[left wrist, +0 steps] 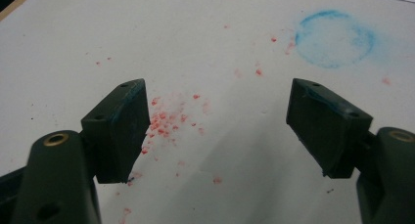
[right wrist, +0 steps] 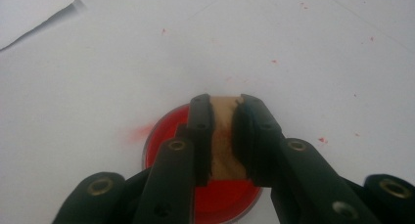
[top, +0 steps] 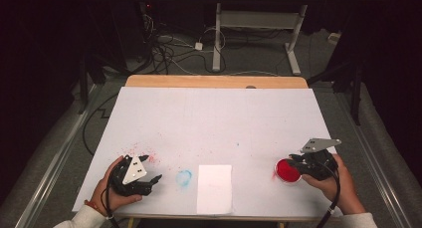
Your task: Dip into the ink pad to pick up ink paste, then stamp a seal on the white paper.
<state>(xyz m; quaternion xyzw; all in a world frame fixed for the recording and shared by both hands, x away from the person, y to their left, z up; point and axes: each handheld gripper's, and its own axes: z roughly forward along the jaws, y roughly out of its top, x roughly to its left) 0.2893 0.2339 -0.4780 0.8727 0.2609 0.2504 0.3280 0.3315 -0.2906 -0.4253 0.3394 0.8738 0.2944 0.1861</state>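
Note:
My right gripper (top: 294, 162) (right wrist: 224, 104) is shut on a small tan wooden block (right wrist: 224, 136), held upright over a round red dish (top: 287, 170) (right wrist: 164, 136) near the table's front right. The block's lower end is hidden, so I cannot tell if it touches the red surface. My left gripper (top: 152, 168) (left wrist: 218, 121) stands open at the front left with nothing between its fingers, just above a scatter of red crumbs (left wrist: 164, 121). A blue ring mark (top: 183, 177) (left wrist: 335, 38) lies to its right on the white table cover (top: 214, 118).
A separate white sheet (top: 214, 188) (right wrist: 29, 6) lies at the front middle, between the blue ring mark and the red dish. Small red specks dot the cover. Beyond the wooden far edge (top: 214, 81) are floor cables and a desk frame (top: 217, 39).

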